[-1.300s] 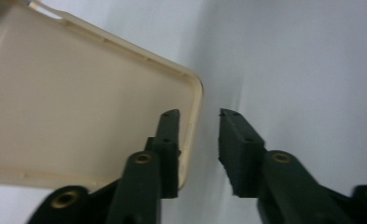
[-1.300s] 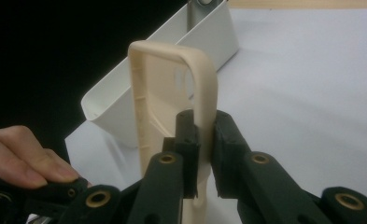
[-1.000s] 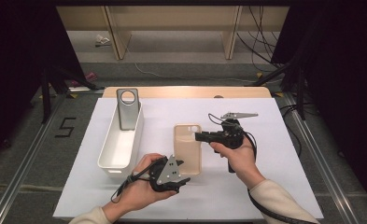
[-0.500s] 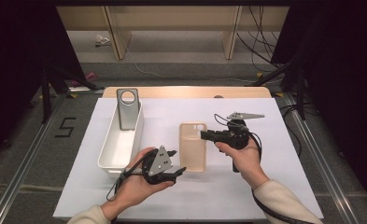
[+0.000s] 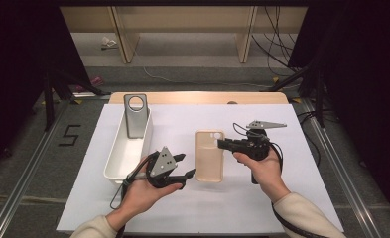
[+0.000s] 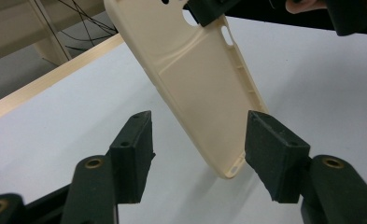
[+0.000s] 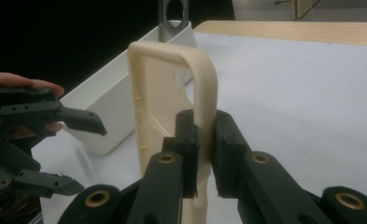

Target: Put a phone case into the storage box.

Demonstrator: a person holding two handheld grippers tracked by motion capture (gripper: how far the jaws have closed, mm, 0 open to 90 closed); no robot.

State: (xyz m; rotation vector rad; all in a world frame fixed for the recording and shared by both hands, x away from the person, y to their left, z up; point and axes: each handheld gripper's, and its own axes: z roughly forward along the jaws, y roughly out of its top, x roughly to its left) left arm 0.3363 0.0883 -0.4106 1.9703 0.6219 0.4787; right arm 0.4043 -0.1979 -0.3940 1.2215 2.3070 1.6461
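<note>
My right gripper [image 5: 222,144] is shut on the long right edge of a cream phone case [image 5: 209,157], near its camera cutout. In the right gripper view both jaws [image 7: 203,125] pinch that rim of the case [image 7: 165,98]. The case hangs tilted over the white table sheet. My left gripper [image 5: 185,165] points at the case's near left corner. In the left gripper view the case [image 6: 200,79] dips between its jaws [image 6: 197,140], which stand apart from it. They have just been closing slightly.
A white bin [image 5: 117,158] stands left of the case with a grey phone case [image 5: 135,115] leaning upright at its far end. The white sheet [image 5: 306,163] covers the table and a wooden strip [image 5: 197,97] runs along its far edge.
The right gripper and the cream case have drifted a little to the right. The left gripper has turned and edged up toward the case's near left corner.
</note>
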